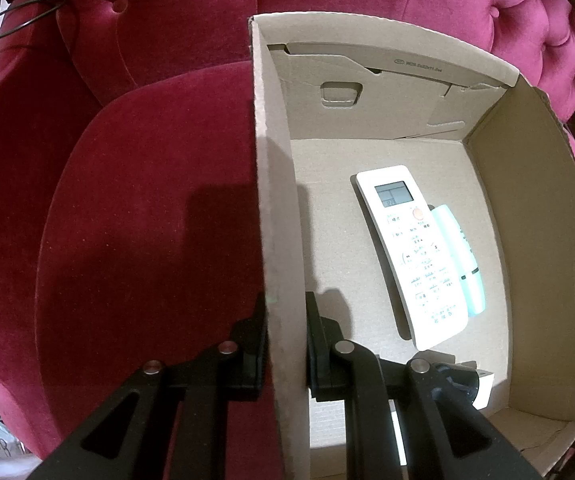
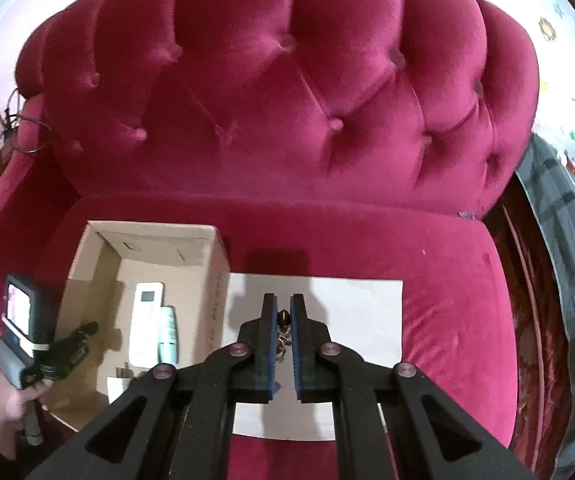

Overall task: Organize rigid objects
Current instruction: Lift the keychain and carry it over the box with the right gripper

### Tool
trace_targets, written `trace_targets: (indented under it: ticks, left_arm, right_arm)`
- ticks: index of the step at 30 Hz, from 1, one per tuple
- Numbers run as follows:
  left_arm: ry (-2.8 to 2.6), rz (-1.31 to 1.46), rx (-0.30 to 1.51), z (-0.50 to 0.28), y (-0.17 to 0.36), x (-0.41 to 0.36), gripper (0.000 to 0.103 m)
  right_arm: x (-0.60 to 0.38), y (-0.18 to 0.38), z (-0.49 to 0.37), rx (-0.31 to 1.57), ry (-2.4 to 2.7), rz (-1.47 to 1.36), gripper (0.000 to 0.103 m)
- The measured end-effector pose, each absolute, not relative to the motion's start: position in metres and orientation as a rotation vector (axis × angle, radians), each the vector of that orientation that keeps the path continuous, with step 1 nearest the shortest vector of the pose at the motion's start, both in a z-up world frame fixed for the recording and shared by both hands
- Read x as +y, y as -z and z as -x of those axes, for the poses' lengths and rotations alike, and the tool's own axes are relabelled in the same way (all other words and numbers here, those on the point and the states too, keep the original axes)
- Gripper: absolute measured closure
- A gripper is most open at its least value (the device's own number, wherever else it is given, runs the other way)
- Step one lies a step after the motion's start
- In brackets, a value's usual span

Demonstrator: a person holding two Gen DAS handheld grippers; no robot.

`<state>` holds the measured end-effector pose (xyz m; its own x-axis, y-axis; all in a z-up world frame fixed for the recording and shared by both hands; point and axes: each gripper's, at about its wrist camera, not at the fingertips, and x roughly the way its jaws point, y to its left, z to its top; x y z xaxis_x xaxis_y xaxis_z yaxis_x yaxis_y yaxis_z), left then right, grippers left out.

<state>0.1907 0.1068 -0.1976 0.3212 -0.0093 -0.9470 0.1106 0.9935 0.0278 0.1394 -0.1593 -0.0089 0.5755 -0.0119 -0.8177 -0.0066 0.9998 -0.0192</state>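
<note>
A crimson tufted velvet sofa (image 2: 287, 92) carried an open cardboard box (image 1: 535, 216), which sat on the seat cushion toward the sofa's left arm. The left gripper (image 1: 286, 320) was clamped on the box's left wall, one of its fingers (image 1: 253, 344) outside against the cardboard and the other inside the box. Inside, on the box floor, a white remote control (image 1: 411, 252) lay face up with its display toward the far wall, and a pale mint-green remote (image 1: 465, 264) lay touching its right side, partly tucked under it. A small white block near the box's front corner was mostly hidden behind the gripper linkage, and what it was could not be told. In the right wrist view a white sheet of paper (image 2: 367, 320) lay flat on the cushion just beside the box. The right gripper (image 2: 283, 316) hung above that sheet, its blue-padded fingers drawn narrow around a small dark, brassy object (image 2: 283, 334), seemingly a bunch of keys, pinched between the pads. A hand (image 2: 15, 400) gripped the left tool's handle at the lower left edge.
</note>
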Motion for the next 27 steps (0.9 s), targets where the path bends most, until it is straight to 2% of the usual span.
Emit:
trace_targets:
  ticks: [14,27]
  left_arm:
    - [0.079,-0.089,1.242,-0.191,0.198,0.107,0.087]
    - [0.080,-0.084,1.243,-0.191,0.198,0.108,0.087]
  right_arm:
    - [-0.088,-0.028,-0.141,0.915,-0.158,0.078,0.099]
    - [-0.034,0.012,-0.144,0.977,-0.264,0.088,0.099]
